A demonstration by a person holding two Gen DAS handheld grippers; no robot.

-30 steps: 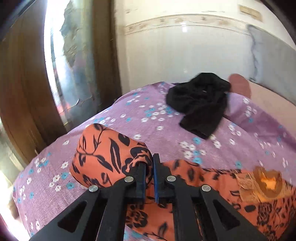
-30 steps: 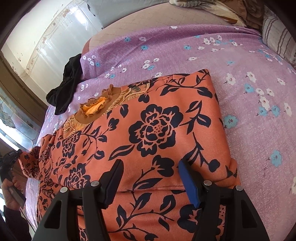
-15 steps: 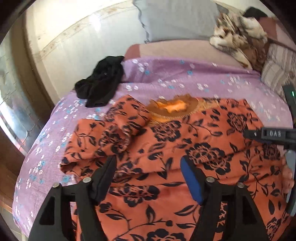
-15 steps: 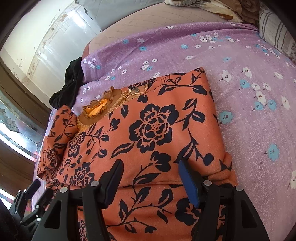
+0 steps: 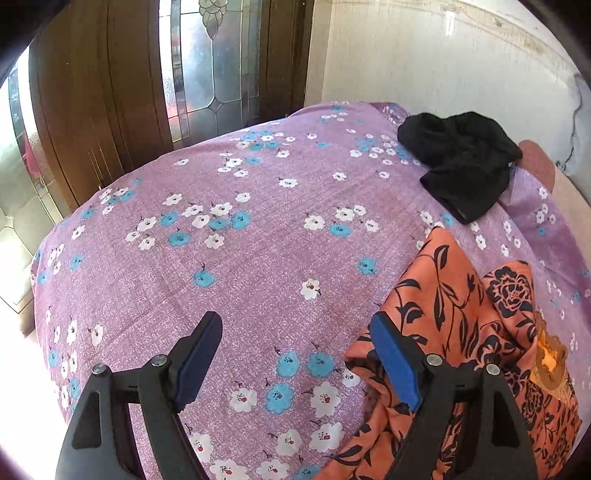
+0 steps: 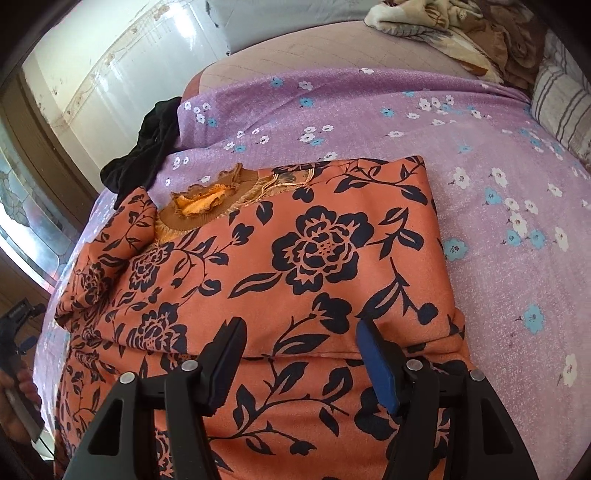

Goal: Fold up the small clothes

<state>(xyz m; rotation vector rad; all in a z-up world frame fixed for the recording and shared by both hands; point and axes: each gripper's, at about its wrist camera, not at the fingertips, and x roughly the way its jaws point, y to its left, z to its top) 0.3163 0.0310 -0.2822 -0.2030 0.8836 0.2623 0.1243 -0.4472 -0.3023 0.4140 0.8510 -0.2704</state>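
One orange garment [image 6: 295, 258], black flower-and-leaf print, lying partly folded on purple bedsheet [image 6: 480, 184]; ruffled orange-brown neckline [image 6: 207, 203] showing toward far left of its top, one sleeve [image 5: 443, 288] doubled over onto left edge, a lower layer of same cloth running out beneath near fold. One black garment [image 5: 465, 162], crumpled, unfolded, resting near far corner of sheet, well apart from orange piece. One bedsheet, purple with white and blue blossoms, covering most of mattress [image 6: 332, 55], bare pinkish strip of mattress visible beyond it. No boxes, baskets or other containers in view; bed surface alone bearing both garments. One heap of brown-and-cream blanket [image 6: 461, 29] at head of bed, one striped pillow [image 6: 561, 99] at right edge. One wooden door with leaded glass panes [image 5: 207, 66] past foot corner. Two grippers: left gripper [image 5: 295, 354] released, jaws just widened, nothing between them, hanging over bare sheet with right finger just beside sleeve edge; right gripper [image 6: 299, 354] jaws spread apart, poised above near fold of orange garment, contact with cloth not determinable, nothing pinched between the blue pads.
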